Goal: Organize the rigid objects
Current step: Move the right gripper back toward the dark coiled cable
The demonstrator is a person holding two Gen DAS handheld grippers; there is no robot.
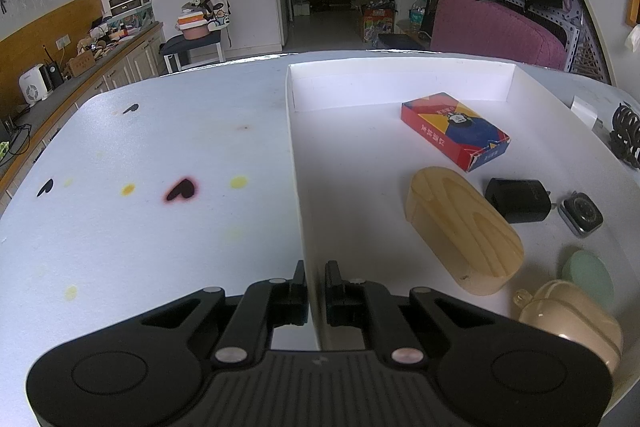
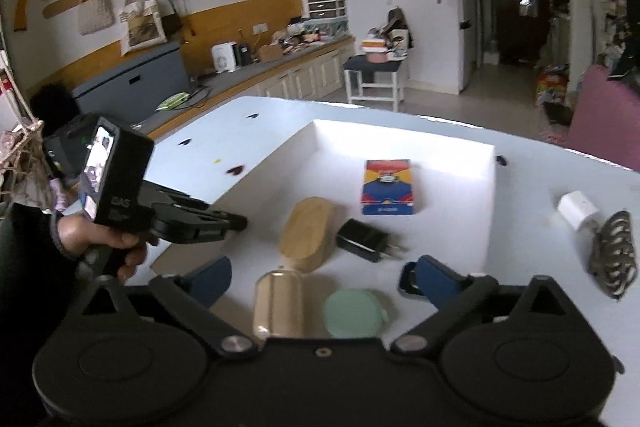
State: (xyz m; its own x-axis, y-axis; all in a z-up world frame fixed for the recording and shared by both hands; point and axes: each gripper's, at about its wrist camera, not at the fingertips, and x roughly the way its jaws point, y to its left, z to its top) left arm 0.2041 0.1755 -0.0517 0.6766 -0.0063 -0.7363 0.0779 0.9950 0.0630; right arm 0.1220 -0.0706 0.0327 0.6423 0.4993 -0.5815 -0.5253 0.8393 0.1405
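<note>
The left tongs (image 1: 316,279) are clamped on the near-left wall of the white tray (image 1: 298,163), one finger outside it over the stained surface (image 1: 160,155) and the other inside, the thin wall pinched between them. From the right wrist view the same left tongs (image 2: 236,223) show at the left, held in the person's hand (image 2: 100,243) and reaching in to that tray (image 2: 404,139) wall. The right tongs (image 2: 320,277) hang spread wide over the near end of the tray, gripping nothing. Between their blue fingers (image 2: 212,277) lie a beige case (image 2: 278,303) and, just right of it, a round mint disc (image 2: 352,313). A watch (image 2: 408,279) lies partly hidden behind the right finger. Ahead of the right tongs sits a wooden block (image 2: 306,233), with a black charger (image 2: 364,239) just to its right, prongs pointing right. Farther ahead, apart from these, a red and blue card box (image 2: 387,187) lies flat near the far wall. Seen from the left tongs, all of these lie to the right inside the tray: the card box (image 1: 456,129) farthest, then the block (image 1: 460,227), the charger (image 1: 516,199) with the watch (image 1: 582,213) just beside its prongs, and nearest, the disc (image 1: 588,275) and the case (image 1: 572,319) touching. Outside the tray, to the right of the right tongs, a white plug (image 2: 578,213) and a dark hair claw (image 2: 614,253) rest on the surface (image 2: 540,247) close together.
</note>
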